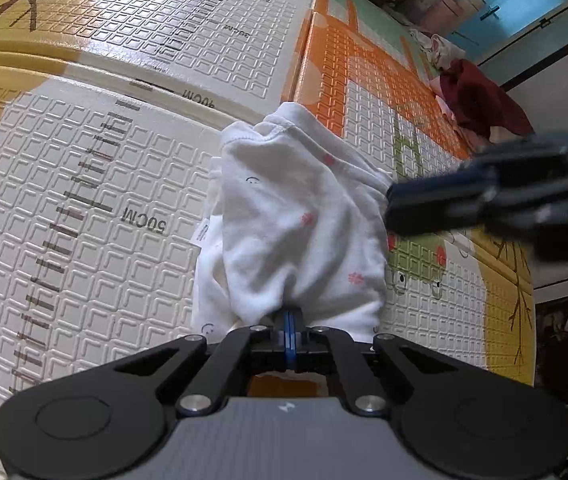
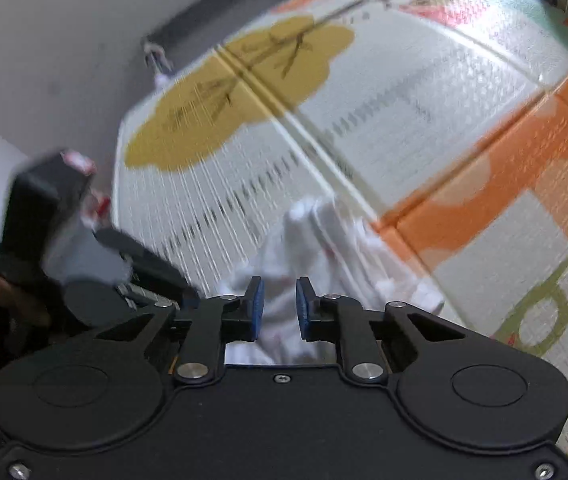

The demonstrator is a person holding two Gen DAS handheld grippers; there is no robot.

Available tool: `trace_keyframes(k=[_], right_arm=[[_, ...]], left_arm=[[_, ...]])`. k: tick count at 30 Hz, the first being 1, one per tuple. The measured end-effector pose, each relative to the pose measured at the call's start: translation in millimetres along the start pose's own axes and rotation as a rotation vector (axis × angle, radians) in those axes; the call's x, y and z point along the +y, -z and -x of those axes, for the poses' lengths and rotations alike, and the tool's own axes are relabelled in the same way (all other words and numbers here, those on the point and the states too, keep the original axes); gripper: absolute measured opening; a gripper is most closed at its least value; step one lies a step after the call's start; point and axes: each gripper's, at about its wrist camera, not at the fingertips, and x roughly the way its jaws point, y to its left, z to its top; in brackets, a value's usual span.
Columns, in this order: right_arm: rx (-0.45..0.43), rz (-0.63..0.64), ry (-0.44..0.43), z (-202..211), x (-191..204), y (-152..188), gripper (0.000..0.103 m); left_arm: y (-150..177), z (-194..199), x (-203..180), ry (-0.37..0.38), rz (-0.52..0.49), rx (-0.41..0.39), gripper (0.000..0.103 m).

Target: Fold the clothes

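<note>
1. while the white garment [image 1: 300, 220] is bunched rather than flat, it lies on the play mat [image 1: 83, 200] beside the mat's printed ruler marks [image 1: 63, 216], just short of the seam where the orange panel [image 1: 344, 72] begins.
2. the left gripper [image 1: 291, 322] is clamped tight on the garment's near edge, blue pads together with cloth pinched between them.
3. the right gripper [image 2: 279, 308] has its jaws a little apart; cloth shows behind the gap, but the pads do not seem to press on it, so it likely holds nothing. the view is blurred.
4. as a judgement, folding is at an early or middle stage: the garment is gathered in a loose heap, no neat fold visible.
5. more clothes [image 1: 480, 100] wait beyond the orange panel, far from the garment, so much remains.
</note>
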Motion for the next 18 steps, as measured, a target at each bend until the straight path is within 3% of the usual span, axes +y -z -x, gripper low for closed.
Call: trace_keyframes(k=[3,7,18], right_arm=[[0.028,-0.055,0.025,-15.5,-8.3,3.8,0.015],[0.049,-0.112,0.047,-29.5,-28.1,7.5,0.001],[0.061,-0.164,0.053,-47.8,-40.9,4.3,0.000]], left_arm=[[-0.1,-0.7,1.2,0.006,0.000,-0.002,0.003],[0.0,-1.5,2.9,0.012,0.003,-0.005,0.003],[2.2,6.7,-0.5,0.014,0.017,-0.033,0.003]])
